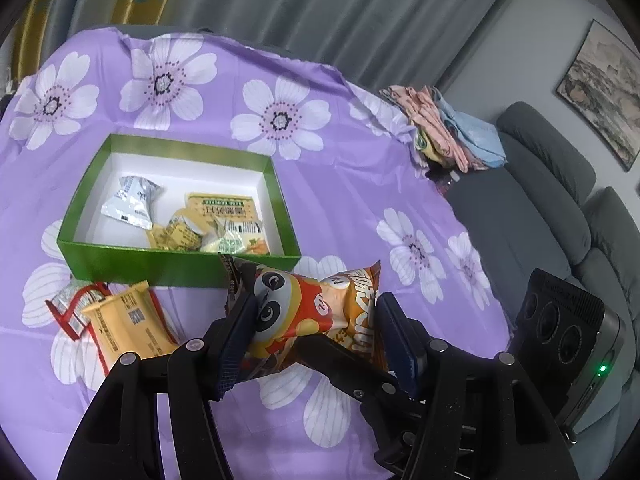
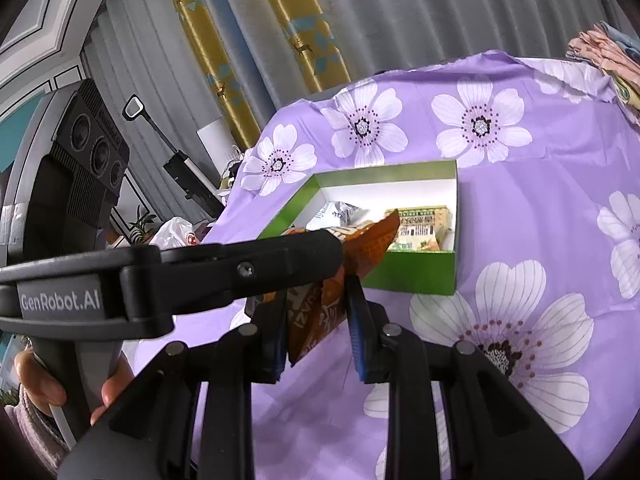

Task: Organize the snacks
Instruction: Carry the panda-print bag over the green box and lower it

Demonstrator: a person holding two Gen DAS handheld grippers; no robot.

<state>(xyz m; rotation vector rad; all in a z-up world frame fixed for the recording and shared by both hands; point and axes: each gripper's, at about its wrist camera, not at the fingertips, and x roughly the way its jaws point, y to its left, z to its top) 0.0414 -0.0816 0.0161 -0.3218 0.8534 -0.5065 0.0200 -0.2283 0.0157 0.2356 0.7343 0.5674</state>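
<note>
**Panda snack bag held over the bench, box waiting**

Bench (image 1: 360,184) under a purple flowered cloth fills both views. At about ten o'clock in the left wrist view sits the green box (image 1: 176,264), open-topped, with a few small packets already lying on its white floor. Nearer, at eight o'clock, a yellow packet (image 1: 128,328) and a red-edged packet (image 1: 74,312) lie loose on the cloth, not yet sorted.

Centre of the view, the panda snack bag (image 1: 308,312) sits between the fingers of the left tool (image 1: 316,328), which is closed on its puffed middle. From the other side, the right tool (image 2: 316,320) brackets the bag's orange end seam; its pads look near the foil, but I cannot tell whether they actually pinch it.

The bag looks light, air-filled and slick, so it likely crushes or squirts out under a hard squeeze. The flat crimped seam seems the safer hold.
</note>
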